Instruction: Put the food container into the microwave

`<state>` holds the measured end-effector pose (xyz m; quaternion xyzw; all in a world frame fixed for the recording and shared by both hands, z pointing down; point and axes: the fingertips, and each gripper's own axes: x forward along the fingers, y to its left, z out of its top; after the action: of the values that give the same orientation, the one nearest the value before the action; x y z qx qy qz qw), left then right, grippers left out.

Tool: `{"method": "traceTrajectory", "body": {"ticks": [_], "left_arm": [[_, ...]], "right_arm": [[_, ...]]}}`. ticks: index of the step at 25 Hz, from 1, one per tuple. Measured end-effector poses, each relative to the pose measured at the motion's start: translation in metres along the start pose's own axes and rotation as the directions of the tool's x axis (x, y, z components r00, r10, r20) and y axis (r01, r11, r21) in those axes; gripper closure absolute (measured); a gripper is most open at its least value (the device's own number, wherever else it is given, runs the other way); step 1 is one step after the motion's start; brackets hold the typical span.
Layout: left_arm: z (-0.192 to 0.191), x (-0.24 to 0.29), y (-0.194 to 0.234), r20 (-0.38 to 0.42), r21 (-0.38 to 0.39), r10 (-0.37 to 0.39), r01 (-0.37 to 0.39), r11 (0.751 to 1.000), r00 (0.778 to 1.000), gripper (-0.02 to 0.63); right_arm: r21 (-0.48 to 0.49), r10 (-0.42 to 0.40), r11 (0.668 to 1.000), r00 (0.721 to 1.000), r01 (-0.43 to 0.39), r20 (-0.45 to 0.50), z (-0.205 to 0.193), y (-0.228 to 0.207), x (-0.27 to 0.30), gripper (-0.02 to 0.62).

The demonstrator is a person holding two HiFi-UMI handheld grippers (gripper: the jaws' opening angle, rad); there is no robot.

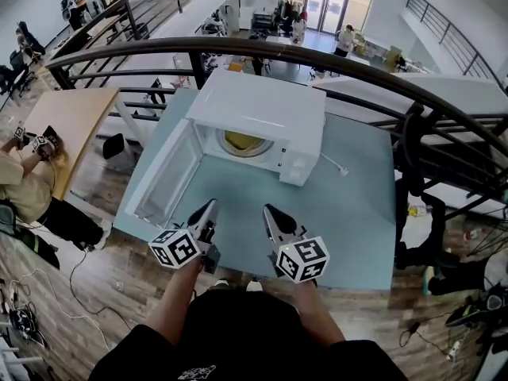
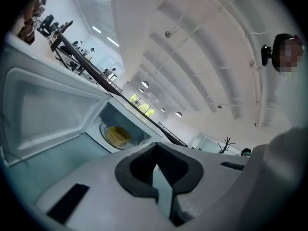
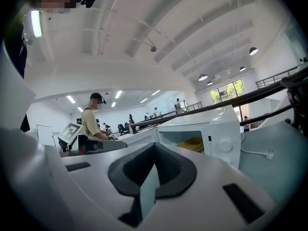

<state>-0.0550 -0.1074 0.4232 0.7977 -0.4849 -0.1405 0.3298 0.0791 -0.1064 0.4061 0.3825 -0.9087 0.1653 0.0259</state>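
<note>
The white microwave [image 1: 262,109] stands on the pale blue table [image 1: 349,205] with its door [image 1: 163,177] swung open to the left. A yellow food container [image 1: 242,141] sits inside its cavity, also seen as the yellow container [image 2: 117,135] in the left gripper view and the yellow container [image 3: 191,144] in the right gripper view. My left gripper [image 1: 209,209] and right gripper [image 1: 270,213] hover side by side over the table's near edge, well short of the microwave. Both are shut with nothing between their jaws.
A white cable and plug [image 1: 337,166] trail on the table right of the microwave. A dark curved railing [image 1: 262,50] runs behind the table. A person [image 1: 28,181] sits at the wooden table [image 1: 67,117] on the left. The microwave's control knob [image 3: 224,146] faces me.
</note>
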Motion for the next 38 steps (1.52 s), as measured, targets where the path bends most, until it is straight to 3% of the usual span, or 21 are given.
{"method": "traceTrajectory", "body": {"ticks": [8,12,18,31,38], "left_arm": [[0.031,-0.010,-0.011,-0.053,0.234,0.009,0.004,0.972,0.999,0.598],[0.053,-0.018,-0.019,-0.054,0.381,0.009,0.012,0.925,0.999,0.598],[0.072,-0.023,-0.032,-0.045,0.515,-0.019,0.040,0.856,0.999,0.598],[0.095,-0.034,-0.029,-0.013,0.571,-0.026,0.029,0.820,1.000,0.598],[0.097,-0.033,-0.028,-0.004,0.627,-0.019,0.018,0.779,1.000,0.598]], "right_arm": [[-0.038,-0.057,0.998,0.997,0.060,0.056,0.032,0.009,-0.002,0.589],[-0.056,-0.094,0.993,0.991,0.099,0.091,0.049,0.017,-0.004,0.589],[-0.089,-0.148,0.983,0.981,0.159,0.124,0.064,0.021,-0.014,0.589],[-0.098,-0.202,0.971,0.969,0.217,0.145,0.075,0.032,-0.021,0.589],[-0.106,-0.207,0.969,0.968,0.223,0.141,0.074,0.033,-0.015,0.589]]}}
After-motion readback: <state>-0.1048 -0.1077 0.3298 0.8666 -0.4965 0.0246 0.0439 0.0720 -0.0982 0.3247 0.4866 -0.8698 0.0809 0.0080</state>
